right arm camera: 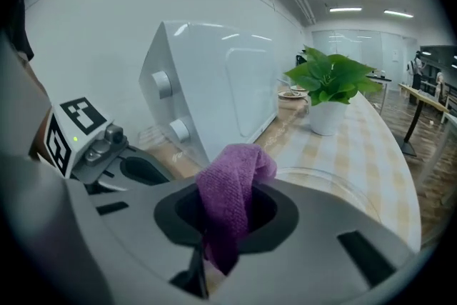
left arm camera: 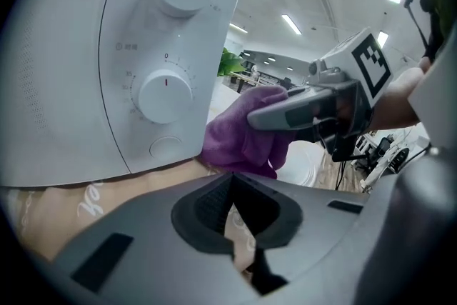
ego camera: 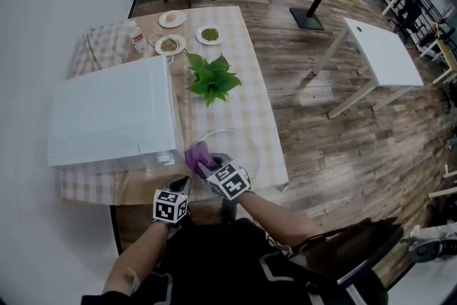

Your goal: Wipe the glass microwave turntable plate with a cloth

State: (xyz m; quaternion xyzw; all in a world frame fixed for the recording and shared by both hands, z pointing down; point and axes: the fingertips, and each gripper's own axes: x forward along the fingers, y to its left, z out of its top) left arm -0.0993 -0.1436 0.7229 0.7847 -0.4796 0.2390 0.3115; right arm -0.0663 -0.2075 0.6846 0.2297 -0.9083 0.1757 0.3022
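The glass turntable plate (ego camera: 241, 146) lies flat on the checked tablecloth near the table's front edge, just right of the microwave (ego camera: 111, 114). My right gripper (ego camera: 207, 166) is shut on a purple cloth (ego camera: 199, 152), holding it over the plate's left rim. The right gripper view shows the cloth (right arm camera: 232, 182) bunched up out of the jaws, with the plate (right arm camera: 371, 189) behind it. My left gripper (ego camera: 182, 184) sits just left of the right one, in front of the microwave's knobs (left arm camera: 166, 93). Its jaws are shut on nothing. From there the cloth (left arm camera: 239, 136) hangs beside the plate (left arm camera: 303, 166).
A potted green plant (ego camera: 211, 78) stands mid-table beyond the plate. Three small dishes of food (ego camera: 209, 34) sit at the far end. The microwave fills the table's left side. White and yellow tables and office chairs stand further off on the wooden floor.
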